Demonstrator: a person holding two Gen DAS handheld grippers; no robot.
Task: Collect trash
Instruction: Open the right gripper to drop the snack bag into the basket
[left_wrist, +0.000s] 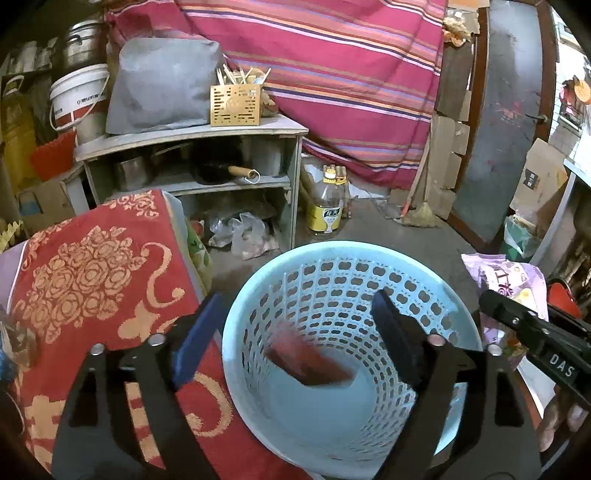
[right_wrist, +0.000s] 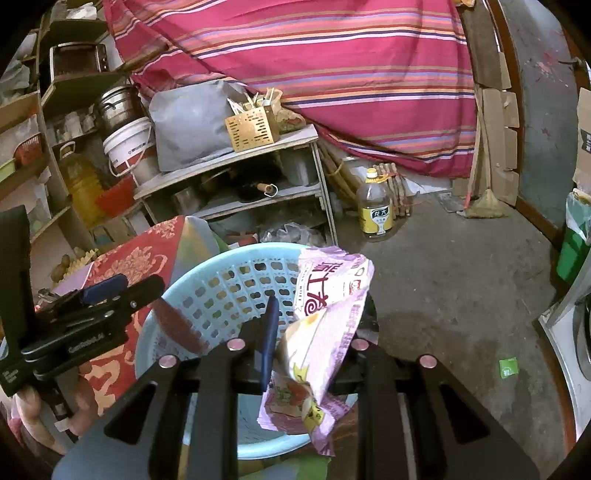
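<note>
The left gripper (left_wrist: 295, 332) is held wide open above the light blue perforated basket (left_wrist: 436, 266), inside which a blurred reddish wrapper (left_wrist: 310, 365) is seen, touched by neither finger. The right gripper (right_wrist: 314, 332) is clamped on a crumpled purple snack bag (right_wrist: 325, 332), held over the basket's right rim, near the red patterned cloth (left_wrist: 92, 280).

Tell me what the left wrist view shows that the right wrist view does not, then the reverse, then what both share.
Only the left wrist view: the open left gripper from behind, above a blurred reddish item inside the basket, and the basket's floor.

Only the right wrist view: the right gripper shut on the purple snack bag, and a small green scrap on the floor.

Both: the light blue basket, the red patterned cloth, the oil bottle, the shelf unit and the striped cloth.
</note>
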